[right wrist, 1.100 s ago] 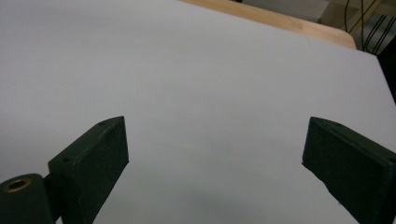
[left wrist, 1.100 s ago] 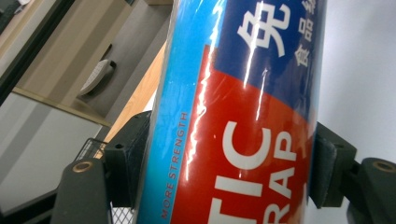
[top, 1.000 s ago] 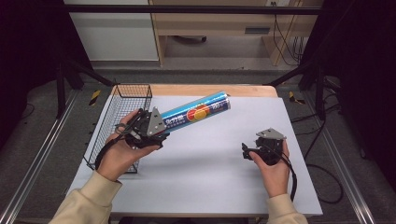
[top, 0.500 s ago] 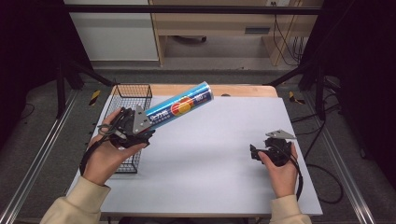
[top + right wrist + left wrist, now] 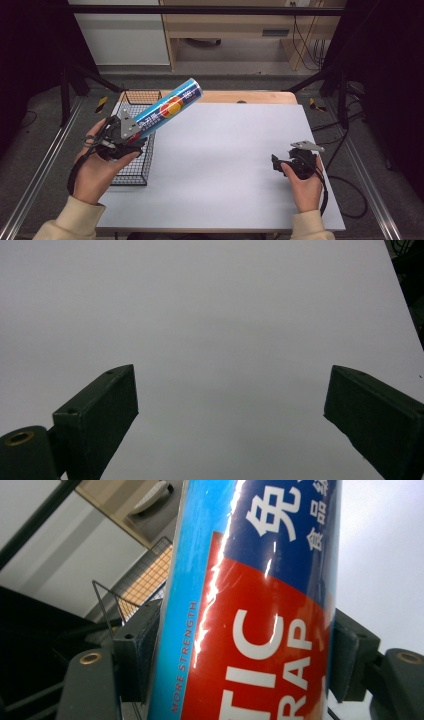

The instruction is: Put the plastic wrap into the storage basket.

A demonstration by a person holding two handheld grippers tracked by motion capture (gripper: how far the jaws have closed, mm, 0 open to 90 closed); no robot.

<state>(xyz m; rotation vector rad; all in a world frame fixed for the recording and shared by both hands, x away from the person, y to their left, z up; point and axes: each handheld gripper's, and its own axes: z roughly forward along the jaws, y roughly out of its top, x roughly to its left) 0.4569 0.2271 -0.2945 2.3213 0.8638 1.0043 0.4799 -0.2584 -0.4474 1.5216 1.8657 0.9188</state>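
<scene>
A long blue tube of plastic wrap [image 5: 167, 109] with a red and orange label is held in the air at the table's left, tilted up toward the back right. My left gripper [image 5: 131, 134] is shut on its lower end, above a black wire basket [image 5: 136, 167]. In the left gripper view the tube [image 5: 250, 605] sits tight between the two black jaws, with the basket's wire rim [image 5: 132, 587] behind it. My right gripper [image 5: 276, 164] rests low over the white table top at the right, open, nothing between its fingers [image 5: 100, 410].
The wire basket stands at the table's left edge. A white sheet [image 5: 225, 160] covers most of the table; a wooden strip [image 5: 240, 95] shows at the back. Metal rails [image 5: 40, 165] run along both sides, and a cable [image 5: 345, 195] trails off the right gripper.
The left gripper has carried the tube leftward, from over the white sheet to above the basket. The right gripper has drifted a little right and nearer the person, still open.
</scene>
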